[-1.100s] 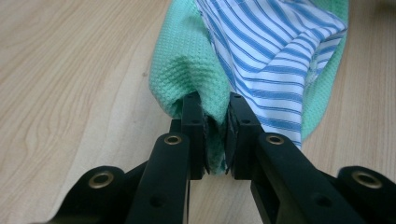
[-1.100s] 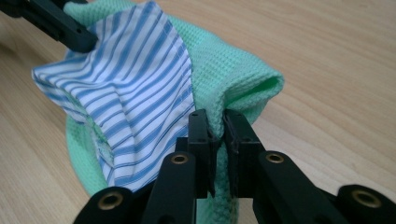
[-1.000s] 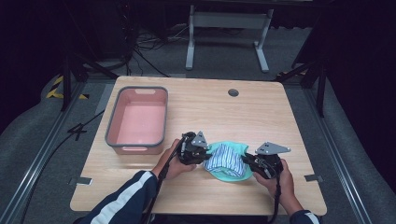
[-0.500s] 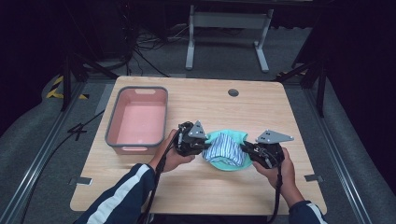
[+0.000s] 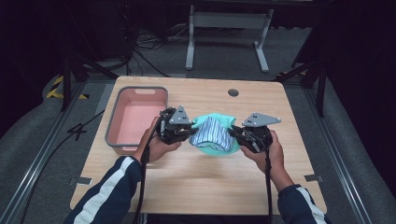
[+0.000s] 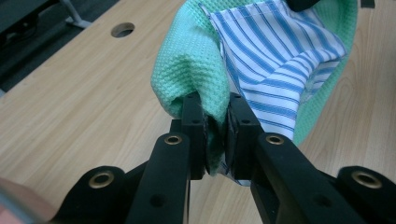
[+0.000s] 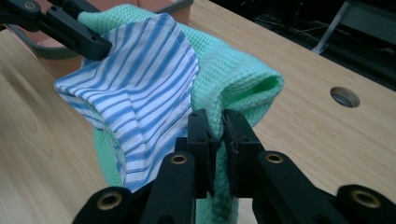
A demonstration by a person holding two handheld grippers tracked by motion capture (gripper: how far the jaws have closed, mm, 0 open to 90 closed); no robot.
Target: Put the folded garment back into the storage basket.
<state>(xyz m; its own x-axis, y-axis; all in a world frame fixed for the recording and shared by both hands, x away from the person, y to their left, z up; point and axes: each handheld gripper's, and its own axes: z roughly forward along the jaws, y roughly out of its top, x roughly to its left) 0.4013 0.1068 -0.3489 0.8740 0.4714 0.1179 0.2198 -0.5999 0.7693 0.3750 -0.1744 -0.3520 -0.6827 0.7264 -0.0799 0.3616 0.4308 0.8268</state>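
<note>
A green waffle-weave cloth (image 5: 215,122) with a blue-and-white striped cloth (image 5: 212,136) lying in it hangs between my two grippers above the middle of the wooden table (image 5: 196,182). My left gripper (image 5: 190,134) is shut on the bundle's left edge; in the left gripper view its jaws pinch the green cloth (image 6: 191,70) beside the striped cloth (image 6: 275,51). My right gripper (image 5: 237,136) is shut on the right edge; in the right gripper view its jaws clamp a green fold (image 7: 233,88), with the striped cloth (image 7: 140,93) to the left.
A pink tub with a grey rim (image 5: 117,120) stands on the table's left side, close to my left hand. A round cable hole (image 5: 233,92) lies near the table's far edge. Beyond the table stands a metal frame (image 5: 229,21) on dark floor.
Both grippers have risen and moved away from the table's near edge, lifting the cloth bundle off the wood. The bundle now hangs stretched between them.
</note>
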